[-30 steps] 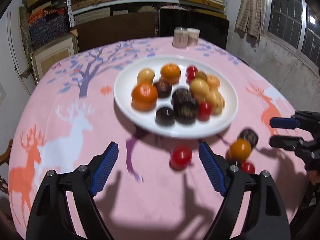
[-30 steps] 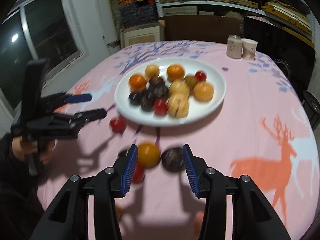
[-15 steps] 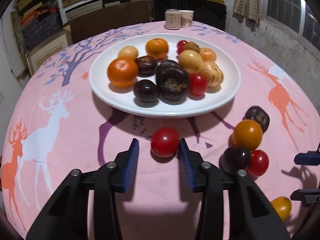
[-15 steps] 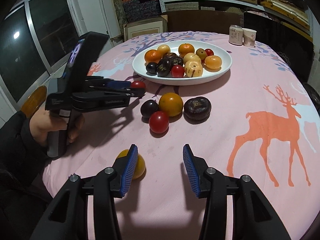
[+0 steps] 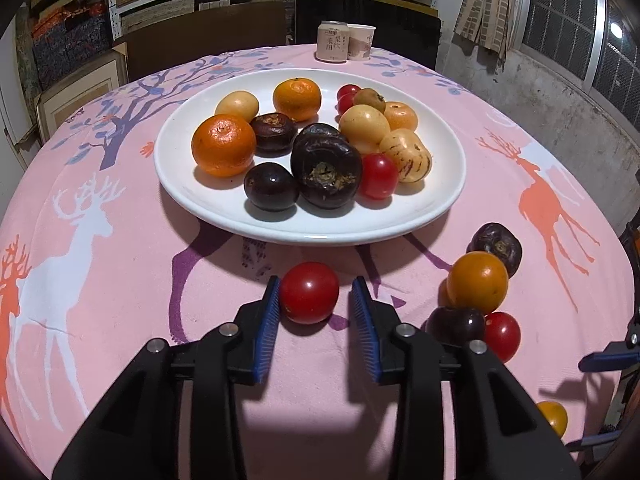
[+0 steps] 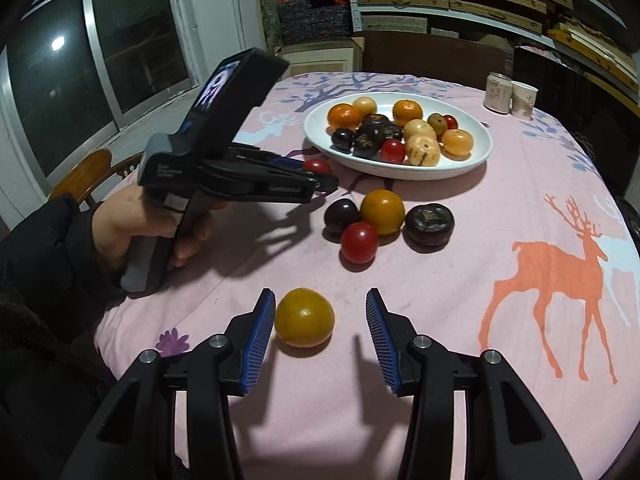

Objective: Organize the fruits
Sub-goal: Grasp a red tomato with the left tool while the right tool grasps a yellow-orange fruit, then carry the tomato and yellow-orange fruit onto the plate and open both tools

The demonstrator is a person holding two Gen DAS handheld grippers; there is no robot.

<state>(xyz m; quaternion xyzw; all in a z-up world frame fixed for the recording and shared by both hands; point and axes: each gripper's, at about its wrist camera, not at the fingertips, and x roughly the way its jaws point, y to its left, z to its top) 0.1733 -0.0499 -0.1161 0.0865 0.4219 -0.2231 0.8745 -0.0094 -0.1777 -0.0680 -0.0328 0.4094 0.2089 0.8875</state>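
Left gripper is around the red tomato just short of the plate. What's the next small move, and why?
Probably close the left gripper on the round red tomato. Its left blue pad looks to be touching the fruit, while a gap remains at the right pad, so it isn't clamped yet. The tomato sits on the pink tablecloth just in front of the white plate, so a short lift should follow.

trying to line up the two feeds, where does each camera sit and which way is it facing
Left wrist: rides the left hand-held gripper, low over the table, facing the white plate; its blue fingers flank a red tomato.
Right wrist: rides the right hand-held gripper, facing across the table; its fingers bracket a yellow-orange fruit, and the person's left hand shows.
Shared: plate, tomato, loose fruit cluster, can and cup.
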